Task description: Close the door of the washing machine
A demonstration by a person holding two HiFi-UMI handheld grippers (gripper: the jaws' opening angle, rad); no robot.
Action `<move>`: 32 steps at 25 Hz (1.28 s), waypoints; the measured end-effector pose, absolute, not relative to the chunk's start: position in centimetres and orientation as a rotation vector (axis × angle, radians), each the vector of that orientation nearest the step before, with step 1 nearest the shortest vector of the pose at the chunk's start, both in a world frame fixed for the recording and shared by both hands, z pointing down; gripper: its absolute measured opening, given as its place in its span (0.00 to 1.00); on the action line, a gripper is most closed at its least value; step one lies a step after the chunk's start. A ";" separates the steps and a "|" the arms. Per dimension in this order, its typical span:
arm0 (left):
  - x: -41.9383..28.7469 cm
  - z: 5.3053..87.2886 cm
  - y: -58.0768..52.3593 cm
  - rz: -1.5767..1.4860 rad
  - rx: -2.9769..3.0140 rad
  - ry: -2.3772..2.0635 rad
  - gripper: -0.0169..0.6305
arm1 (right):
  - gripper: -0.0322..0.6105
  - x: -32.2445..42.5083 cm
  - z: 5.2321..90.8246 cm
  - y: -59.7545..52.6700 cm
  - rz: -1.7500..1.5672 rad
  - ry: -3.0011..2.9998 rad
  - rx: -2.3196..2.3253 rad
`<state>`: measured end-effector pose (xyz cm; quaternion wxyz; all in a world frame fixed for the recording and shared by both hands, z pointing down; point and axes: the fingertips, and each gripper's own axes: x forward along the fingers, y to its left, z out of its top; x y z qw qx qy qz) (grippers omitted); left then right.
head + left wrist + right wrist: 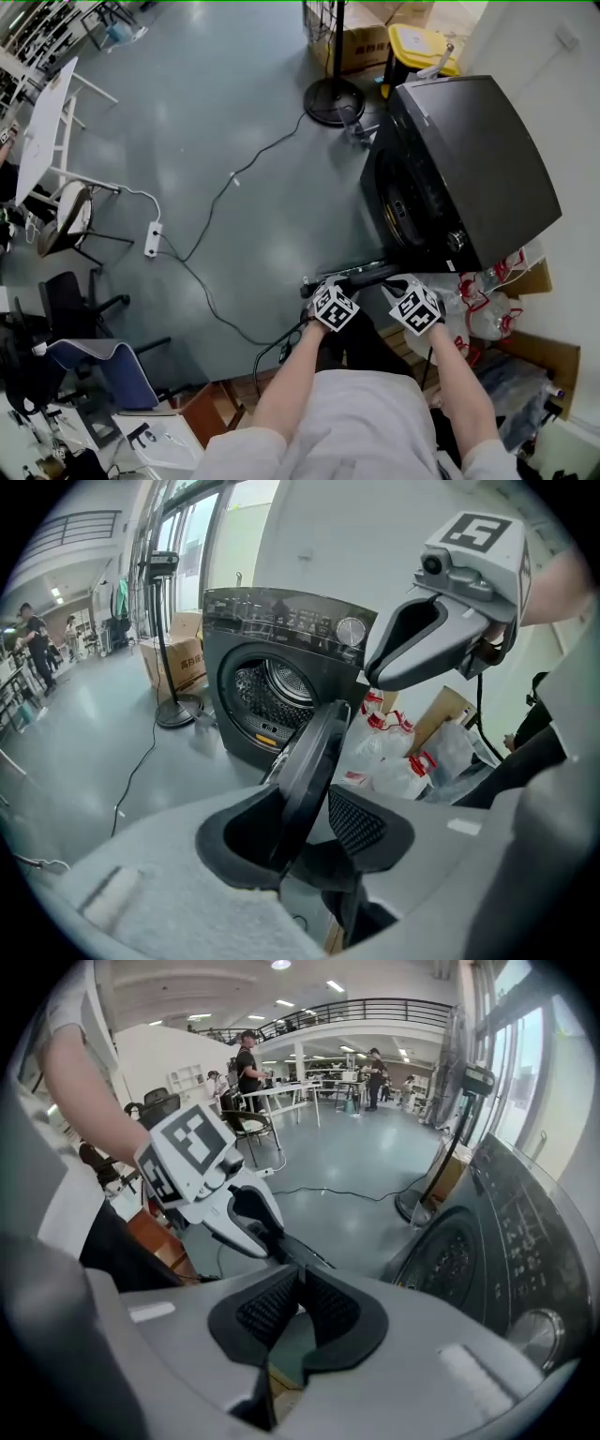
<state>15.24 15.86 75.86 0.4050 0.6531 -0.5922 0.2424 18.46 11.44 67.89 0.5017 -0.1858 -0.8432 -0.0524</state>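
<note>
The black front-loading washing machine is standing at about 1 o'clock from the person in the head view. Its drum opening is facing 9 o'clock and lying uncovered. Its round door is hanging wide open, swung out towards the person and showing edge-on just ahead of both grippers.

The door is likely behaving as a stiff, fairly weighty hinged panel that travels only along its own arc. Its glossy rim is probably offering a slick hold. The free edge, farthest from the hinge, is looking like the best place to grip, and the latch will probably be needing a firm last push.

Both bare forearms are reaching forward side by side, the left forearm at 11 o'clock of the torso and the right forearm at 1 o'clock.

The left gripper is clamping the door's outer rim, which is running up between its pads towards 1 o'clock. The right gripper is hovering just beside it with its jaws pressed together on nothing.
</note>
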 end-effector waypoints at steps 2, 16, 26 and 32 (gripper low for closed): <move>14.6 75.8 15.7 0.611 1.657 -1.481 0.27 | 0.12 17.8 68.6 11.4 -0.169 -2.011 -0.492; 11.0 76.0 14.2 0.678 1.746 -1.360 0.28 | 0.24 14.5 73.3 11.2 -0.346 -1.863 -0.676; 8.8 75.9 12.7 0.693 1.807 -1.241 0.28 | 0.24 12.7 75.1 10.6 -0.445 -1.852 -0.748; 7.3 76.2 11.0 0.729 1.807 -1.194 0.29 | 0.25 11.2 75.8 9.3 -0.380 -1.883 -0.654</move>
